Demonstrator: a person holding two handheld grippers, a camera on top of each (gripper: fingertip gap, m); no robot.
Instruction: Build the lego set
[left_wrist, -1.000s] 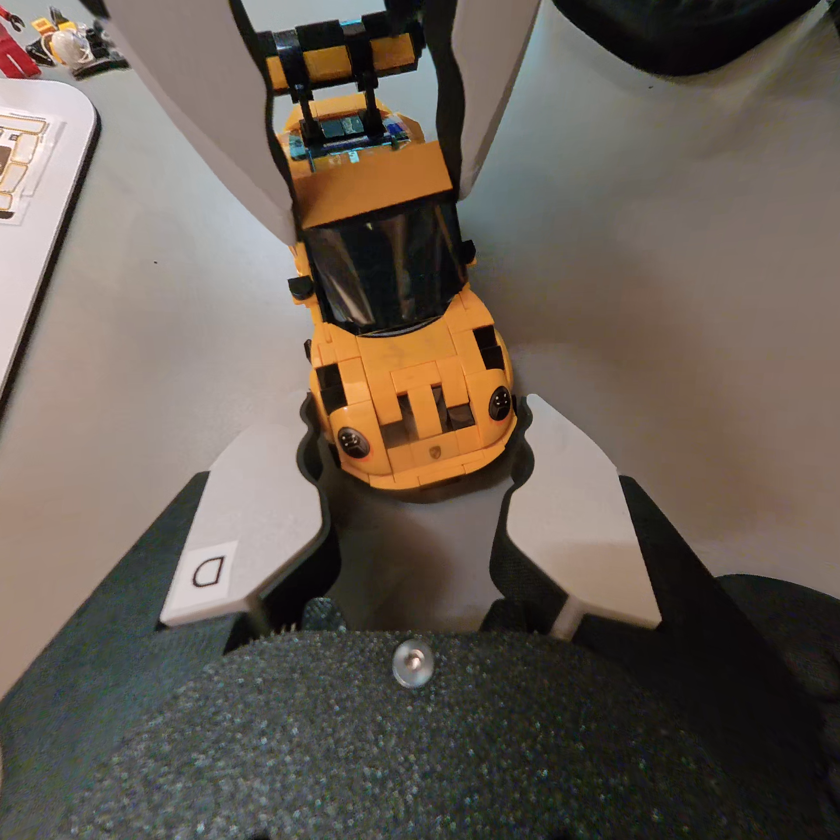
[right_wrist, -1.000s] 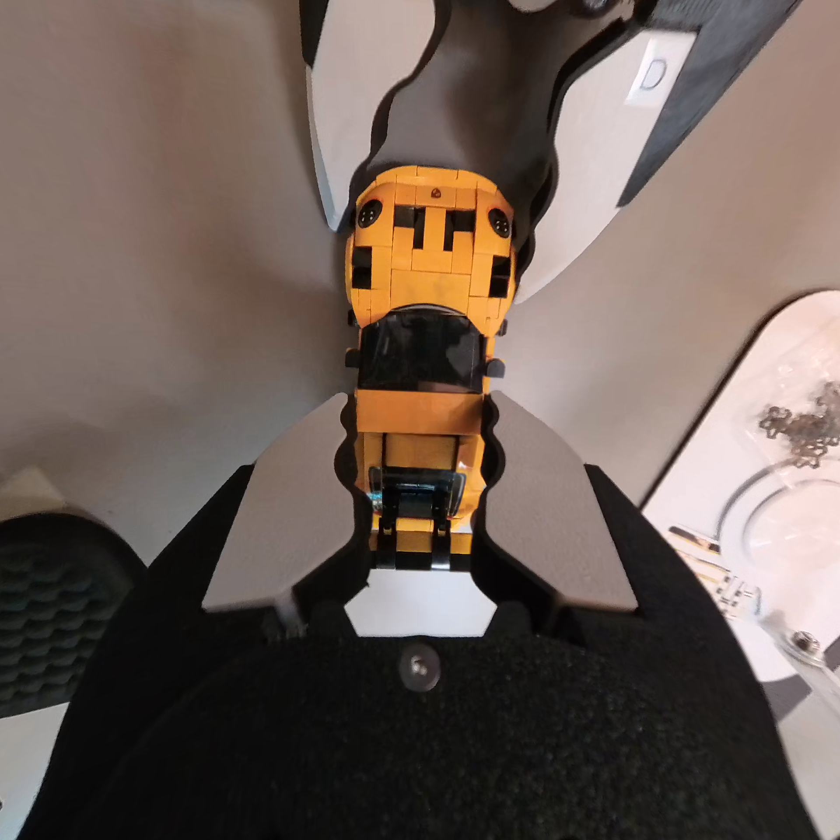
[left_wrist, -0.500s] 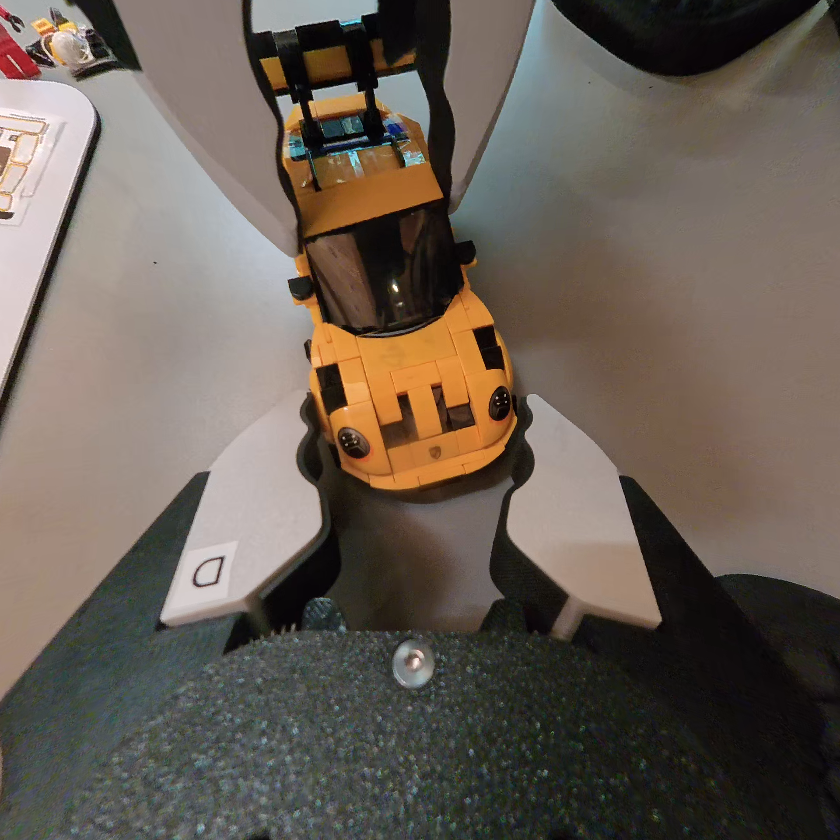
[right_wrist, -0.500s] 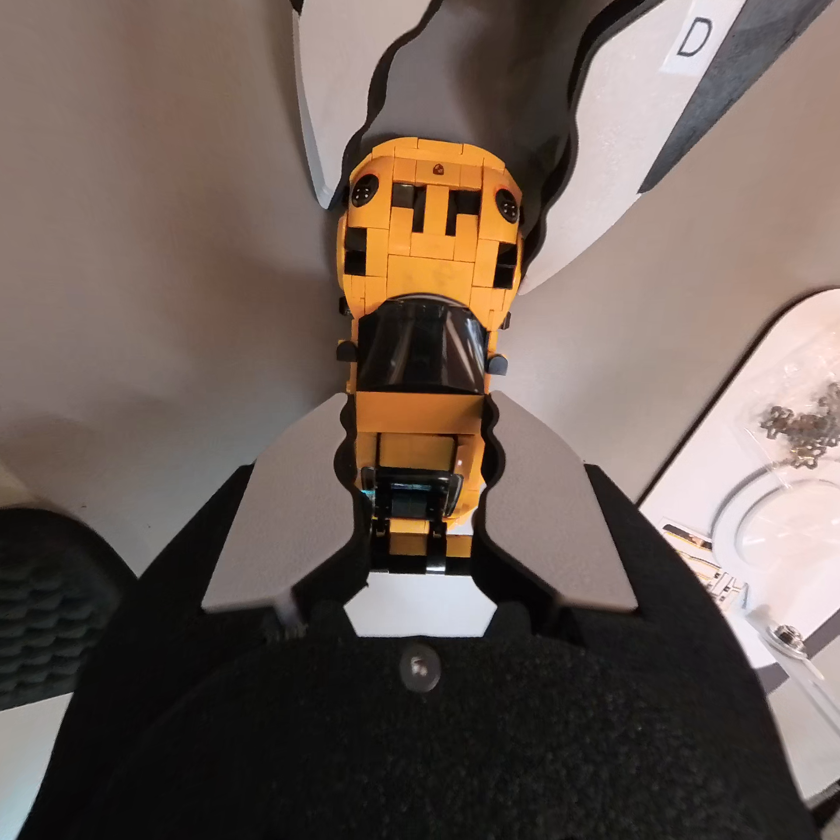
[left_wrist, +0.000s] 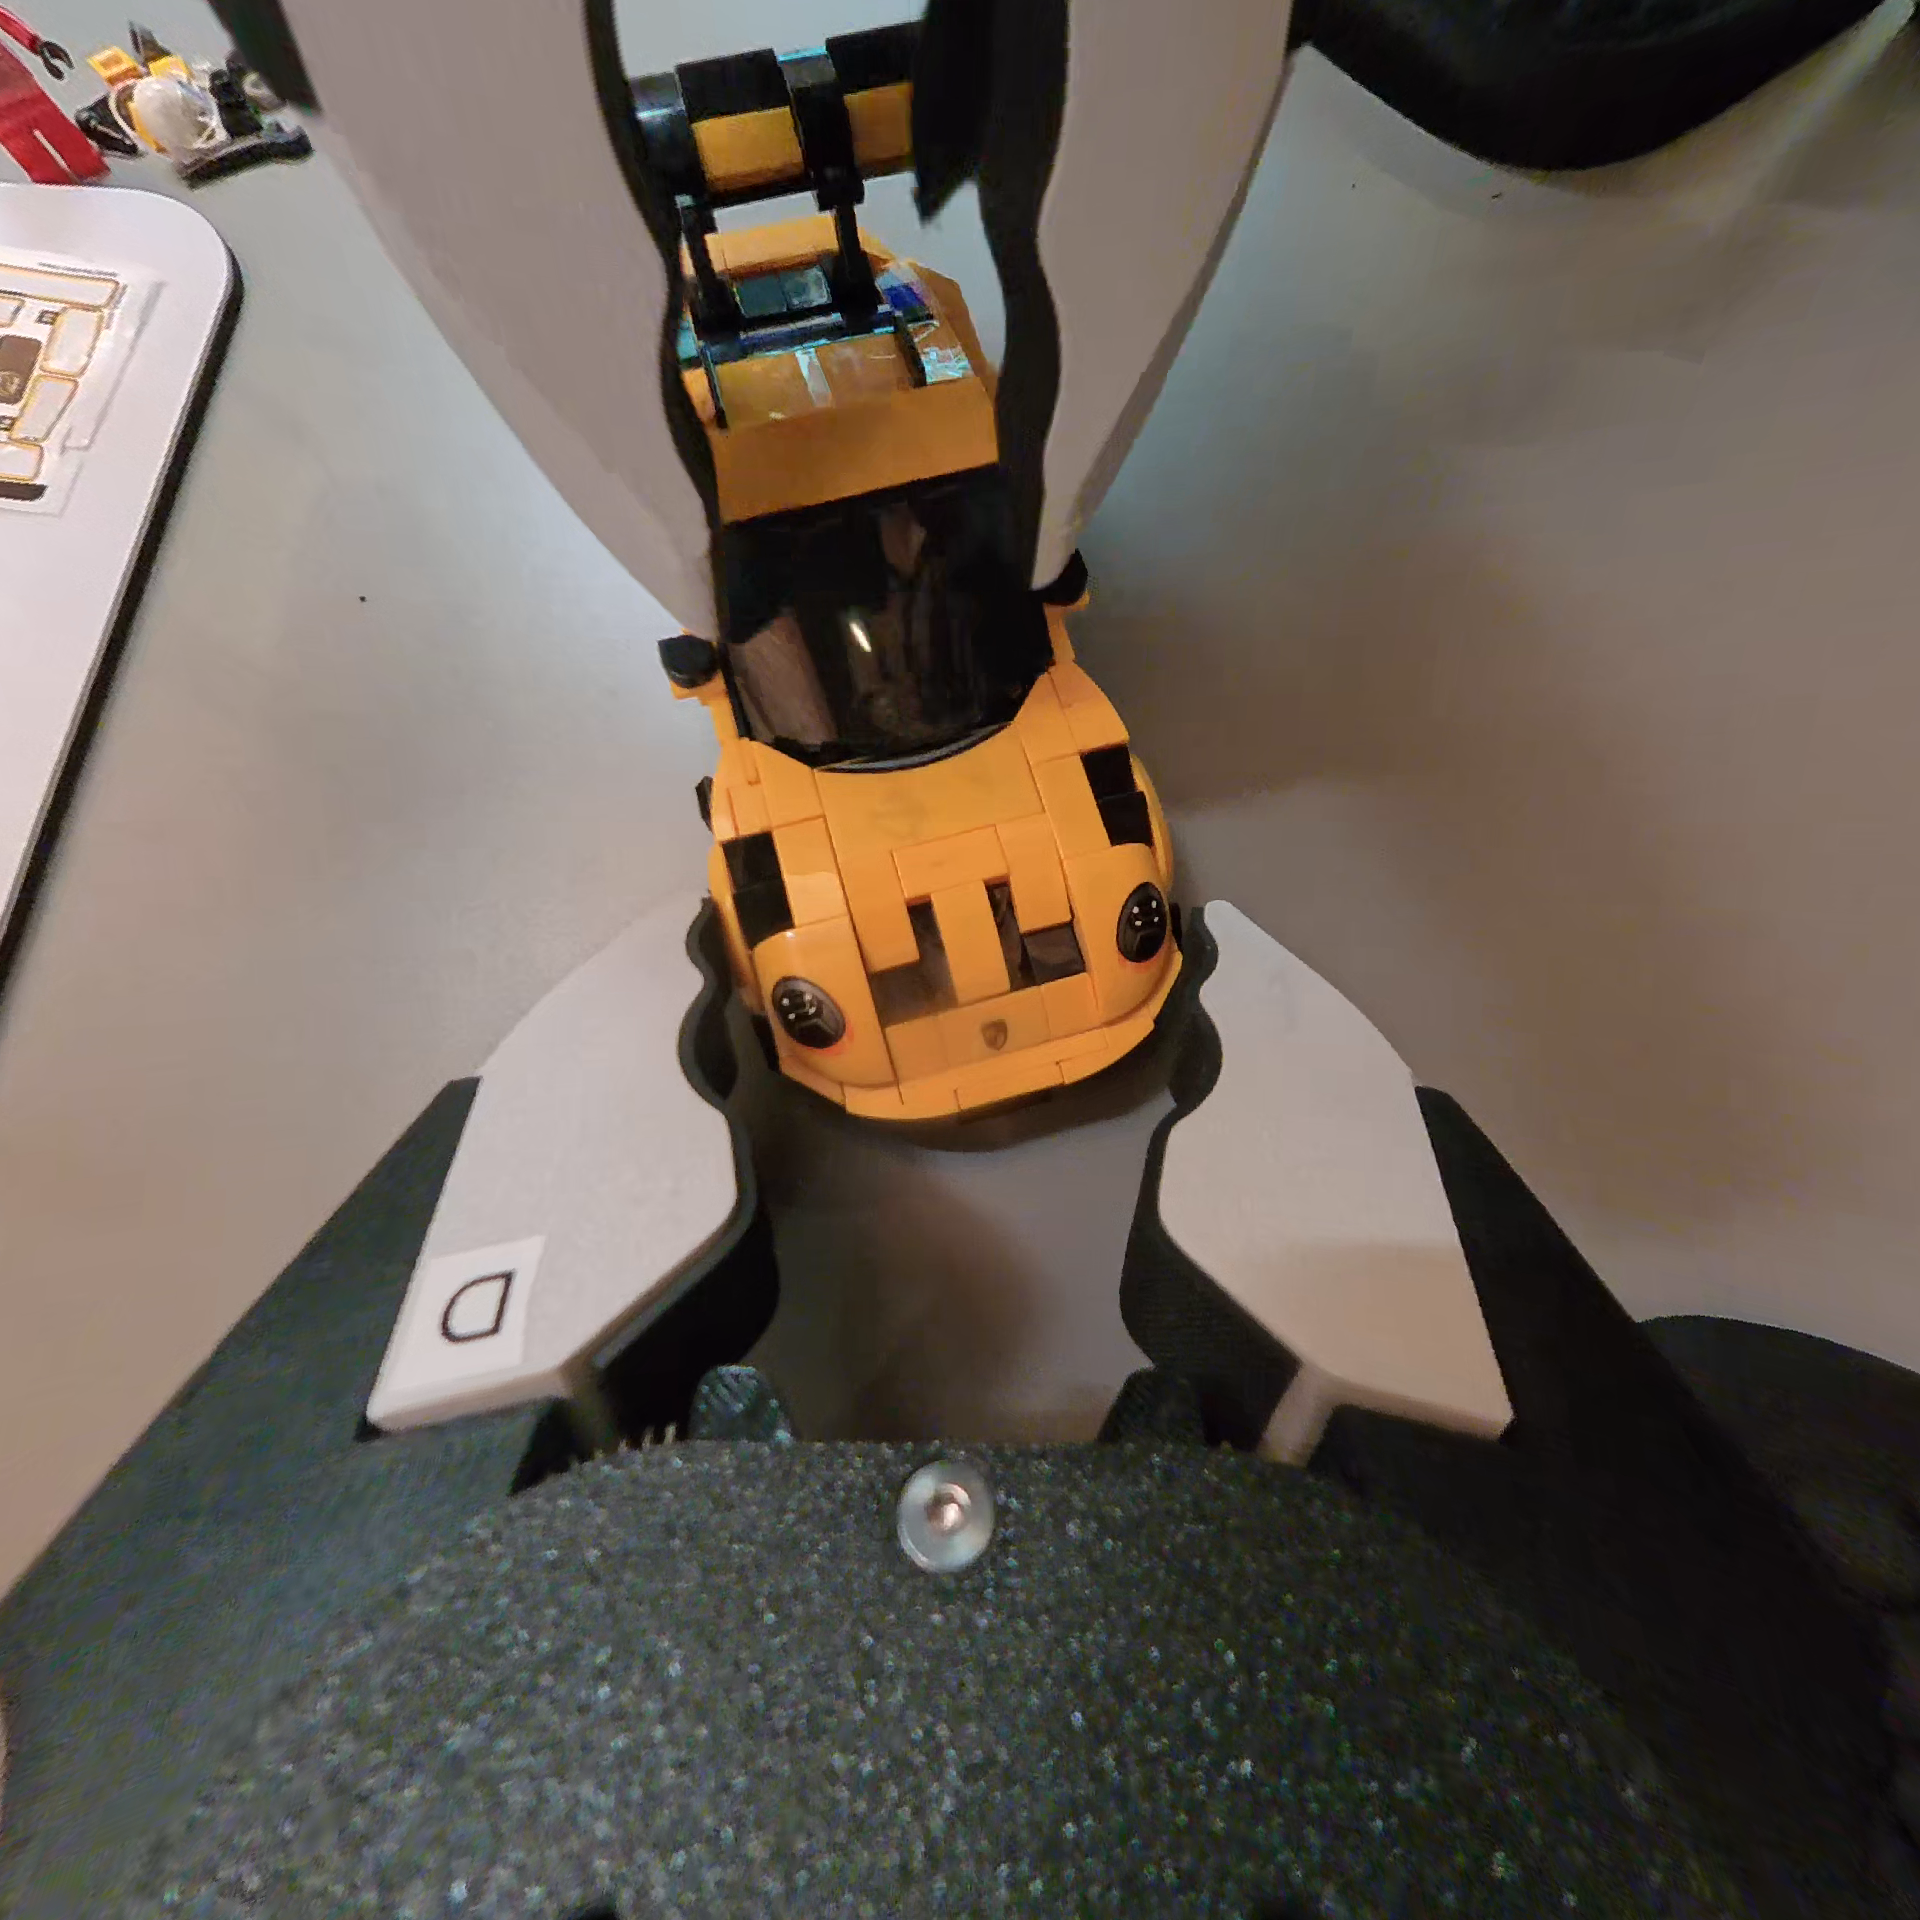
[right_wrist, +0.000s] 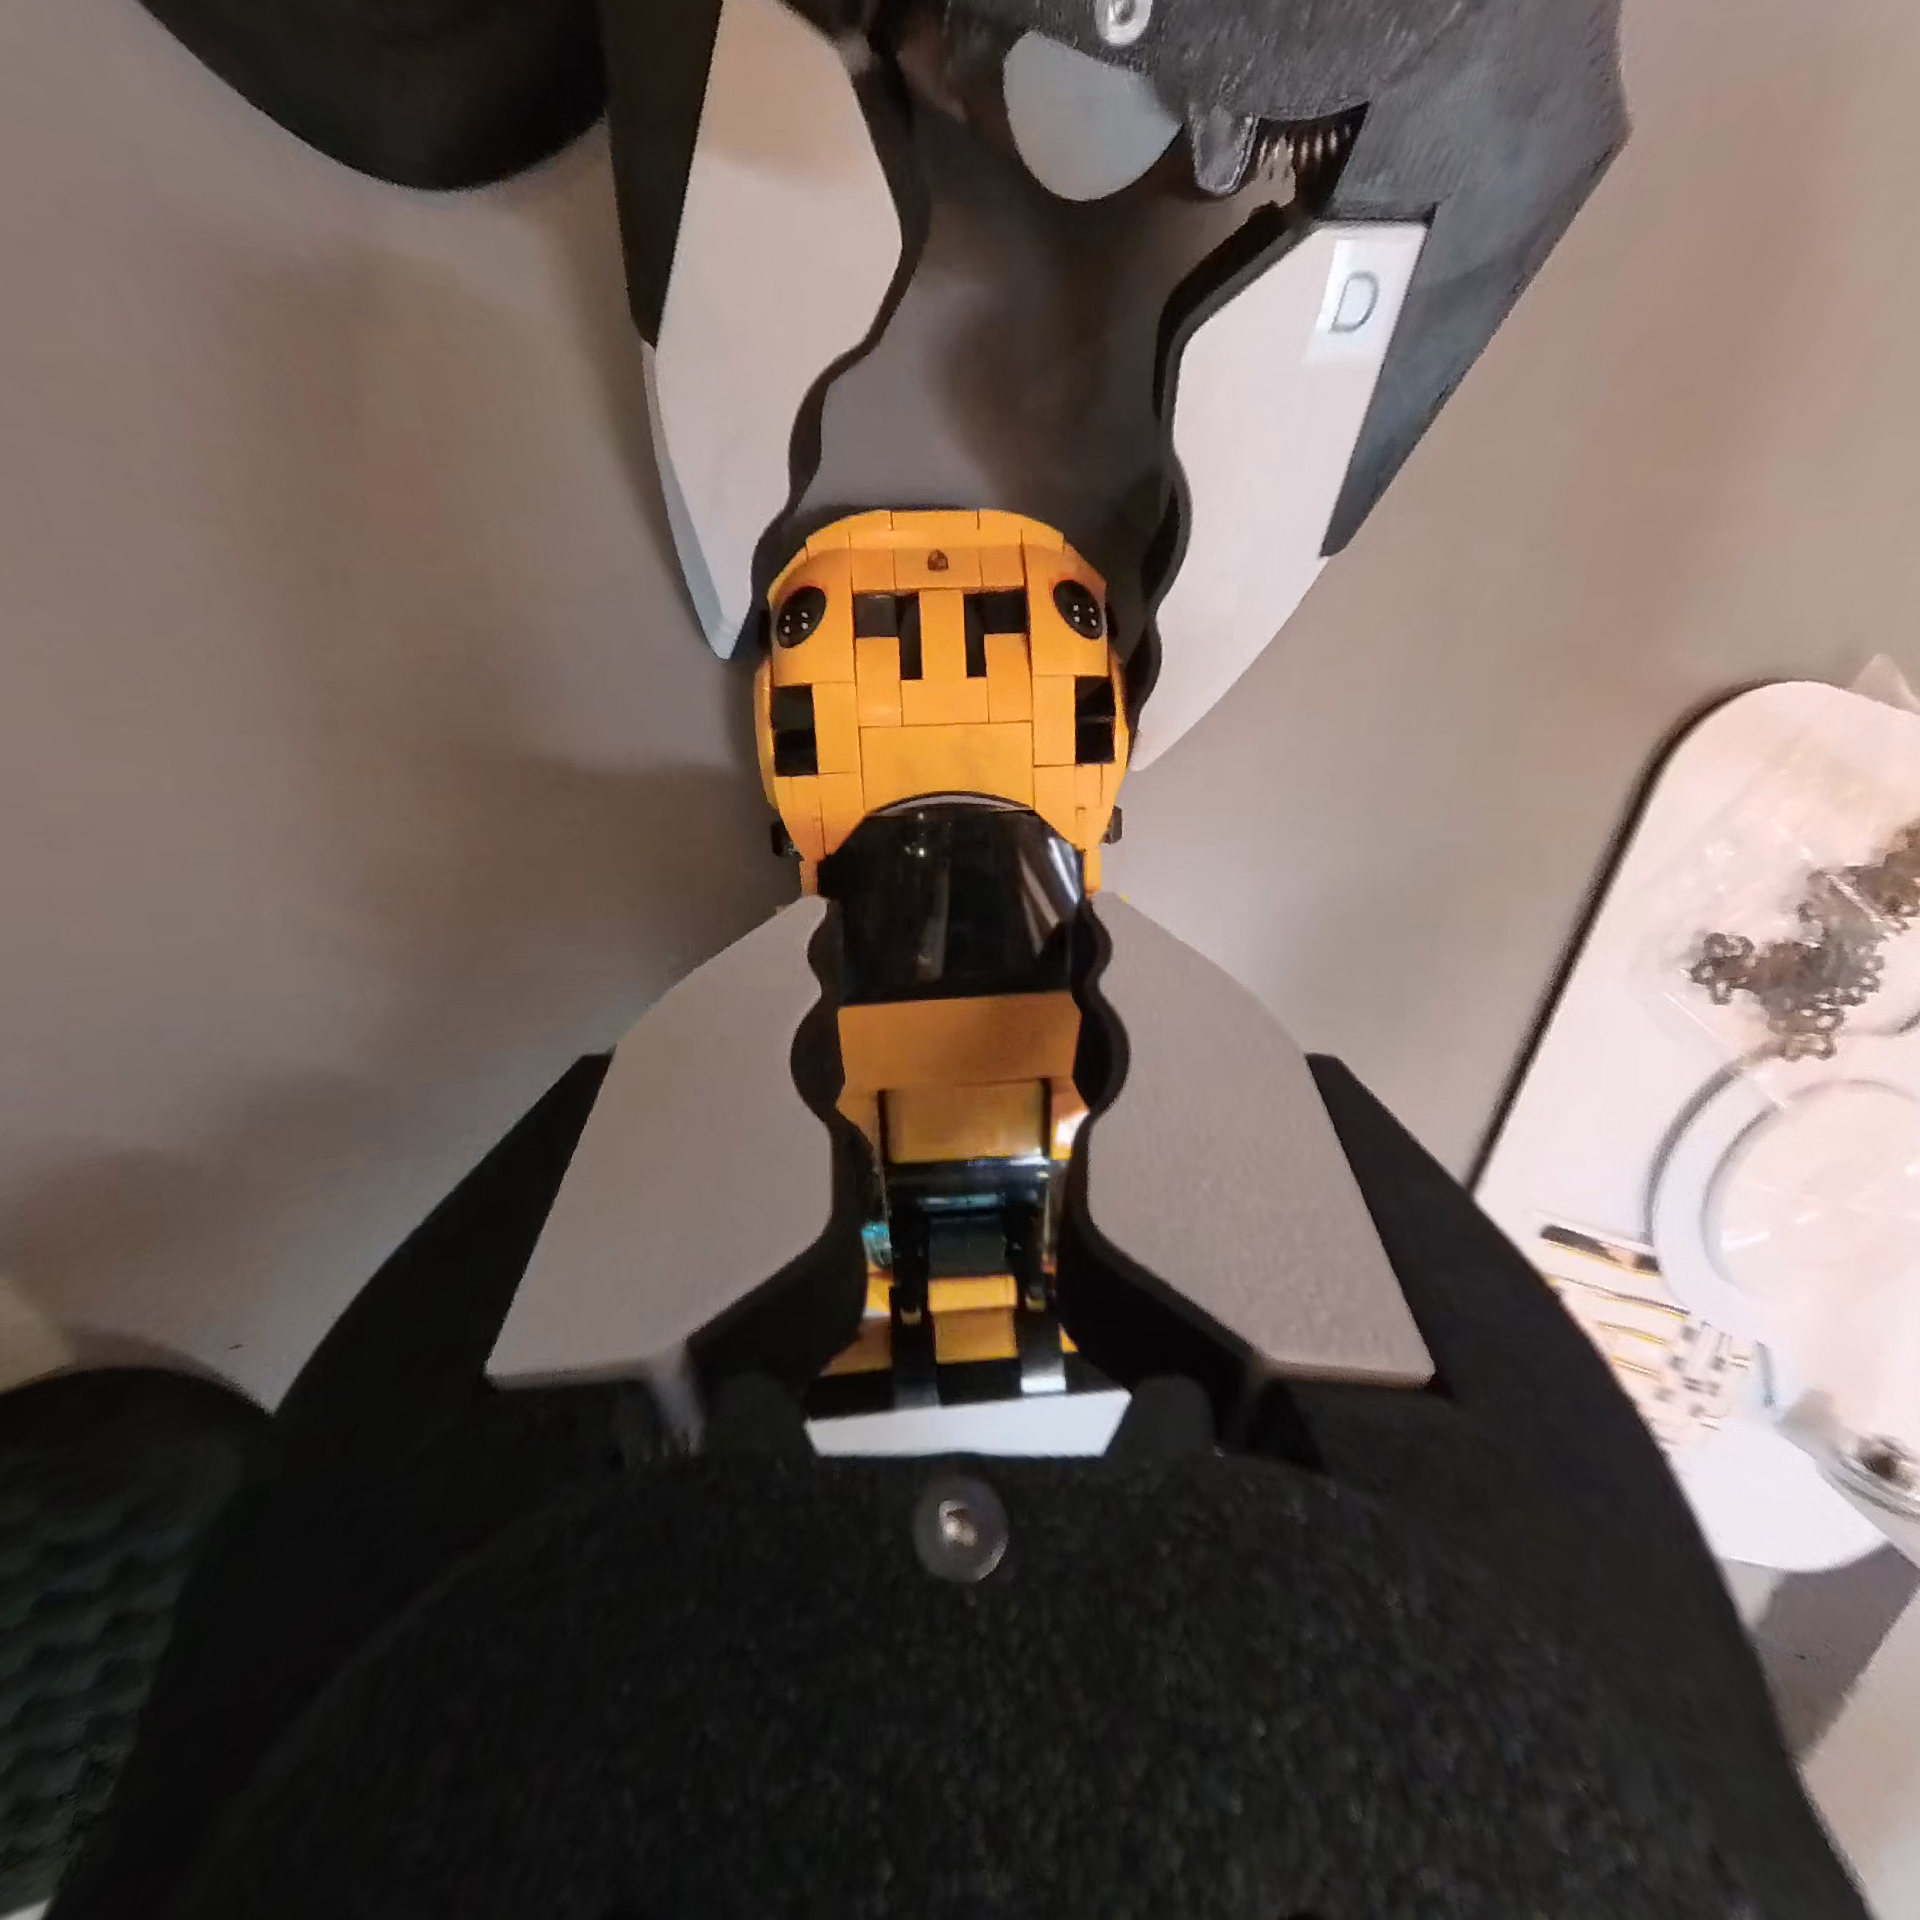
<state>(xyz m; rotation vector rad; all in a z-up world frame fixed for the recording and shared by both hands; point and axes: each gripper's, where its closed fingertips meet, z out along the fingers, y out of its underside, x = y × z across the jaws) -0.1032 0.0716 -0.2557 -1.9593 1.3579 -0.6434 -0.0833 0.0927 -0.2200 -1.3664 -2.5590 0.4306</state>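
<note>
Between two opposed grippers, one orange-and-black lego car sat on a smooth grey table. The left gripper met the car at its nose, its two pale fingers flanking the front corners with dark wavy pads; whether they pressed the bricks or merely bracketed them could not be told. The right gripper was closed around the cabin and tail, its two grey fingers touching both sides behind the glossy black windscreen.

Counted on the car: two round black headlights, two small side mirrors, one rear wing on two thin black struts, and one stepped, blocky hood in matte orange plates with black inserts.

One white rounded tray with a dark rim lay on the table well apart from the car, carrying one sticker sheet. In the right wrist view the tray held one clear plastic bag of small dark linked pieces. A cluster of loose bricks, red, yellow and black, sat at the far corner of the left wrist view. Both gripper bodies showed coarse black, grainy surfaces, each with one metal screw at centre.
</note>
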